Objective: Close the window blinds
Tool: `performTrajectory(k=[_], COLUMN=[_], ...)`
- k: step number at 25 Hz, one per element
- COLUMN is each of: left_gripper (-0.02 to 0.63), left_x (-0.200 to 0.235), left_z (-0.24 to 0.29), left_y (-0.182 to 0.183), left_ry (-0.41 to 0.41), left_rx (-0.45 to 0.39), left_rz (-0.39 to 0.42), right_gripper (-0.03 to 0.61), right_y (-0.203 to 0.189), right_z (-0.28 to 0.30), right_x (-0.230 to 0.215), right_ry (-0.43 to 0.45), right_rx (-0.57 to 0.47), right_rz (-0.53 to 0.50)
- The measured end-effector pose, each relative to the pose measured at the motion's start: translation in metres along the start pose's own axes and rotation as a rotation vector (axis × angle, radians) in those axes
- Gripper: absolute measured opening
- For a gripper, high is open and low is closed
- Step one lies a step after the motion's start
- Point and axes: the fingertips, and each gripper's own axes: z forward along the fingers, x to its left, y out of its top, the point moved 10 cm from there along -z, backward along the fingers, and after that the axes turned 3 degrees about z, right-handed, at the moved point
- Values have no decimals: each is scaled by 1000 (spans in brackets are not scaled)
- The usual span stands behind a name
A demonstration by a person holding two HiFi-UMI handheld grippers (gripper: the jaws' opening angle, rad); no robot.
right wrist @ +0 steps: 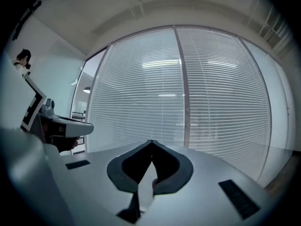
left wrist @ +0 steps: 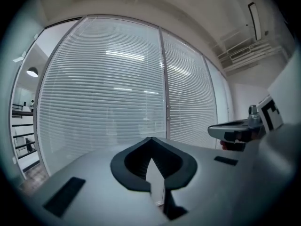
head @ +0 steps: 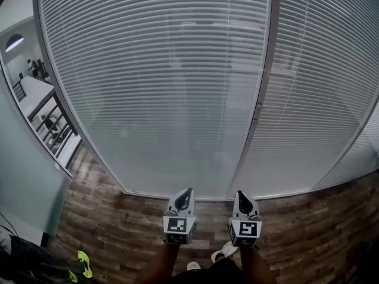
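Left gripper (head: 189, 191) and right gripper (head: 240, 194) hover side by side, short of blinds (head: 160, 87).

No legible text, labels, brands or numbers; window blinds (head: 154, 87) unmarked

White horizontal-slat window blinds (head: 160, 87), two adjoining sections, both lowered full height and hanging flat. Slats apparently tilted part-open: dim shapes show through, view hazy.

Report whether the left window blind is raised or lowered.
Lowered: the left window blind spans the glass down to the wooden floor.
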Motion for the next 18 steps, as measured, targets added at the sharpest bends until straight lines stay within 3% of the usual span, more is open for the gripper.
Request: performTrajectory(k=[5, 18], left_gripper=[-3, -3], left_x=[-9, -71], left_z=[-27, -70], left_y=[9, -11], left_ry=[-4, 10], left_rx=[-20, -4], left_rz=[-2, 15], right_gripper=[3, 3], right_y=[10, -9], right_z=[-27, -83], right_x=[15, 3], right_ry=[-11, 95], right_rx=[12, -38], right_rz=[-30, -70])
